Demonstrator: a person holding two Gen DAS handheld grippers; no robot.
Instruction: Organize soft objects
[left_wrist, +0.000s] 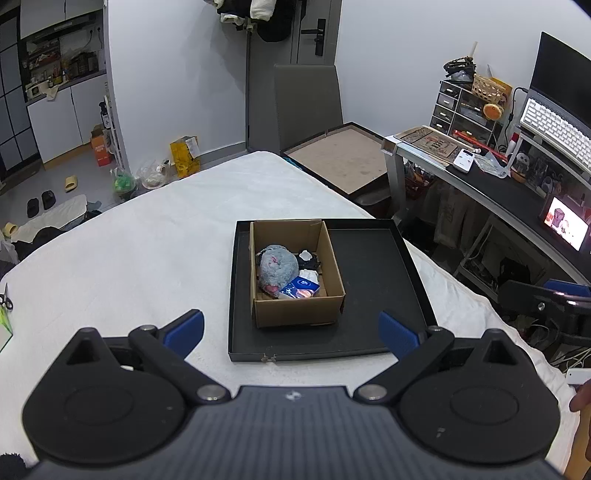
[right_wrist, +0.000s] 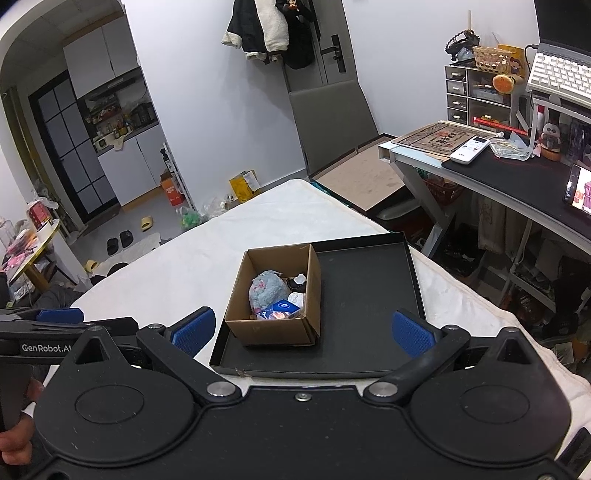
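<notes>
On the white bed cover (left_wrist: 147, 258), a shallow black tray (left_wrist: 369, 295) lies flat toward the right edge, and in the tray's left half stands an open cardboard box (left_wrist: 299, 314). At the far left of the scene, beyond the bed, slippers (right_wrist: 118, 238) lie on the floor near white cabinets (right_wrist: 125, 162). The left gripper (left_wrist: 291, 328) hangs near the viewer, just short of the tray, its blue pads (left_wrist: 184, 328) spread wide with nothing between them. Inside the box, a grey plush toy (left_wrist: 277, 267) fills the left side, lying against the left wall. Just right of it sits a crumpled white piece (left_wrist: 308, 276) with something black (left_wrist: 308, 263) behind it, toward the far wall; what these two are cannot be told. A blue tissue packet (left_wrist: 300, 288) rests at the near wall, touching the plush. The right half of the tray is bare black surface. The right gripper (right_wrist: 303, 328) also hangs at the near edge of the tray, fingers parted wide and gripping nothing. Farther right, well apart from the bed, a desk (right_wrist: 517, 177) carries a white remote (right_wrist: 471, 144), small drawers (right_wrist: 456, 94) and a white keyboard (right_wrist: 561, 79), with a grey chair (right_wrist: 332, 122) to its left.
</notes>
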